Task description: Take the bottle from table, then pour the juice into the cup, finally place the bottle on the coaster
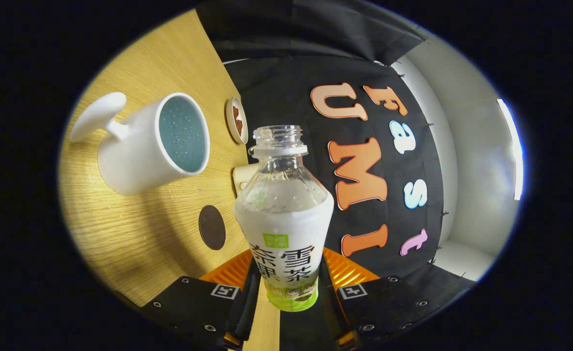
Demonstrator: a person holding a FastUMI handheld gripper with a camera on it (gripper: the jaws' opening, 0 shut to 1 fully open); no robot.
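My gripper (286,287) is shut on an uncapped clear plastic bottle (284,209) with a white and green label, held between both fingers. The whole view is rolled sideways, so the bottle is tipped over the wooden table (135,234). A white mug (152,144) with a long handle and a blue inside stands on the table, off to one side of the bottle's open mouth. A dark round coaster (212,227) lies flat on the table between the mug and my fingers.
A small round dish (236,120) with something red in it sits near the table's far edge, beyond the mug. A pale small object (244,178) lies partly hidden behind the bottle. The black booth wall rises behind the table.
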